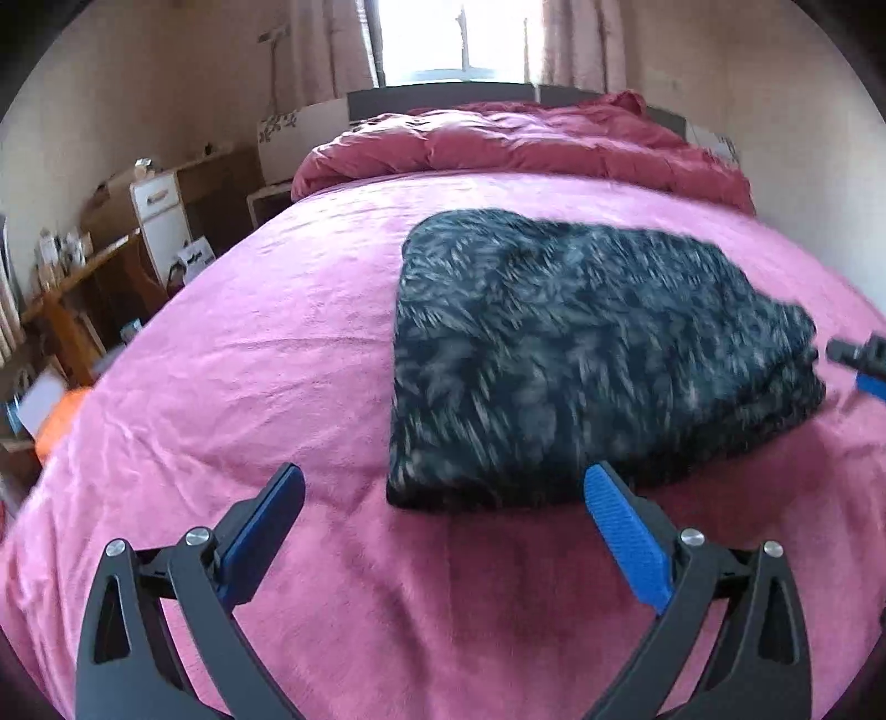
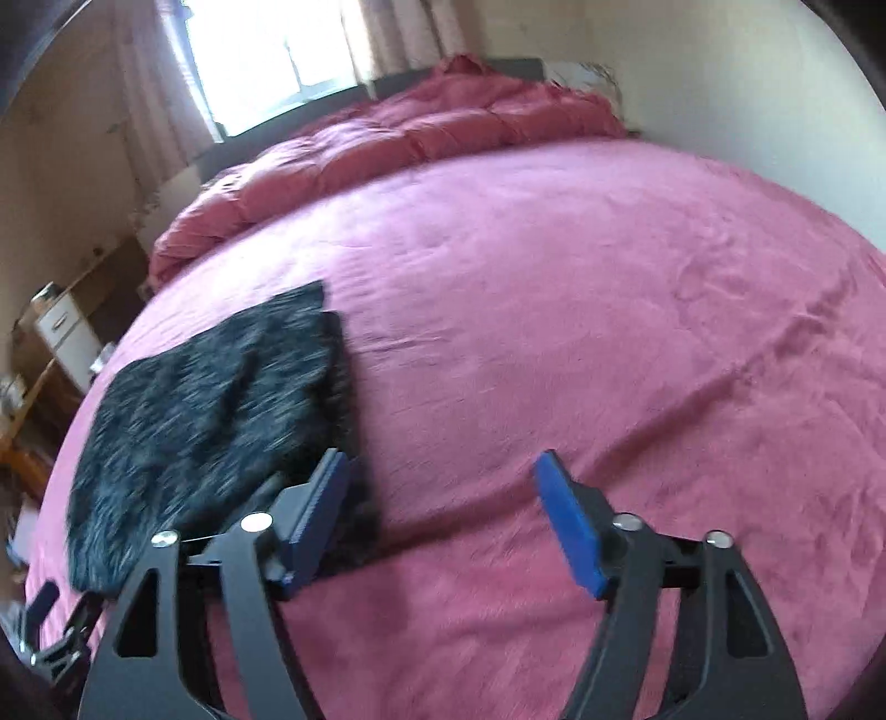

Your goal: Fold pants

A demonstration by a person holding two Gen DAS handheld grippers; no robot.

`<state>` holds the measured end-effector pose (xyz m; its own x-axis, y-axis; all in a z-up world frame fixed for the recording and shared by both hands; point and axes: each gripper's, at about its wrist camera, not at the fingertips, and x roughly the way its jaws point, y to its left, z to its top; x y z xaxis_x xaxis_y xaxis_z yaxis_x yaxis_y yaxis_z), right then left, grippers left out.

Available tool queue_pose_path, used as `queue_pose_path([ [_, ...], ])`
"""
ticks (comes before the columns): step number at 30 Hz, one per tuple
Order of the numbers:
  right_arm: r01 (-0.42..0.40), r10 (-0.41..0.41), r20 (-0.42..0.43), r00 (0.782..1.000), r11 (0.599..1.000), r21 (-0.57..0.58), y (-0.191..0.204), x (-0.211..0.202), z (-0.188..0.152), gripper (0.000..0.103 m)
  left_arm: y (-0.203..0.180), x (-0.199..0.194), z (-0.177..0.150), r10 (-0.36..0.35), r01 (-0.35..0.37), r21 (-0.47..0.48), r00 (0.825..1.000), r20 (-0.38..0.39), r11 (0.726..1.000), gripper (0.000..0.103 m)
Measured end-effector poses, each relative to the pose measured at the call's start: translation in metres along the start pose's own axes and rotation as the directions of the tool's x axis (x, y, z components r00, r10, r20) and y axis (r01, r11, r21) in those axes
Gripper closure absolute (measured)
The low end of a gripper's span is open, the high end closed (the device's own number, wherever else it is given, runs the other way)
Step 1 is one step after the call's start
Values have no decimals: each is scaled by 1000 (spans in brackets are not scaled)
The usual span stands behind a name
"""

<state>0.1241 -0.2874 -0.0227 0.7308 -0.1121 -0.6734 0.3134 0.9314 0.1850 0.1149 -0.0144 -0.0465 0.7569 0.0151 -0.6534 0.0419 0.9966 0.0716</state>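
Observation:
The pants (image 1: 581,354) are dark with a pale speckled pattern and lie folded into a thick rectangle on the pink bed cover (image 1: 249,360). My left gripper (image 1: 443,487) stands open just in front of the bundle's near edge, with nothing between its blue pads. In the right wrist view the same pants (image 2: 210,410) lie at the left. My right gripper (image 2: 443,471) is open over bare cover, its left pad (image 2: 324,509) above the bundle's right edge. The right gripper's tip (image 1: 864,360) shows at the left wrist view's right edge.
A crumpled red duvet (image 1: 526,144) lies across the head of the bed under a bright window (image 1: 454,39). Left of the bed stand a wooden desk (image 1: 72,288) with clutter and a white drawer unit (image 1: 160,216). An orange thing (image 1: 58,421) sits by the bed's left edge.

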Motion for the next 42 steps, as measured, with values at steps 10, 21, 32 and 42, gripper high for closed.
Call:
queue_pose_path([
  [10,1,9,50,999,979,-204,61,-48,-62,4,-7,-30,-20,96,-95,37,995,-36,995,2],
  [21,17,16,122,992,964,-266,83,-78,-91,4,12,-64,-31,48,-46,-54,999,23,997,2],
  [32,17,19,130,991,962,-272,87,-79,-94,4,17,-66,-30,15,-15,-74,1000,9,997,2],
  [42,9,29,131,991,960,-279,91,-81,-96,4,17,-66,-30,5,-5,-75,1000,5,997,2],
])
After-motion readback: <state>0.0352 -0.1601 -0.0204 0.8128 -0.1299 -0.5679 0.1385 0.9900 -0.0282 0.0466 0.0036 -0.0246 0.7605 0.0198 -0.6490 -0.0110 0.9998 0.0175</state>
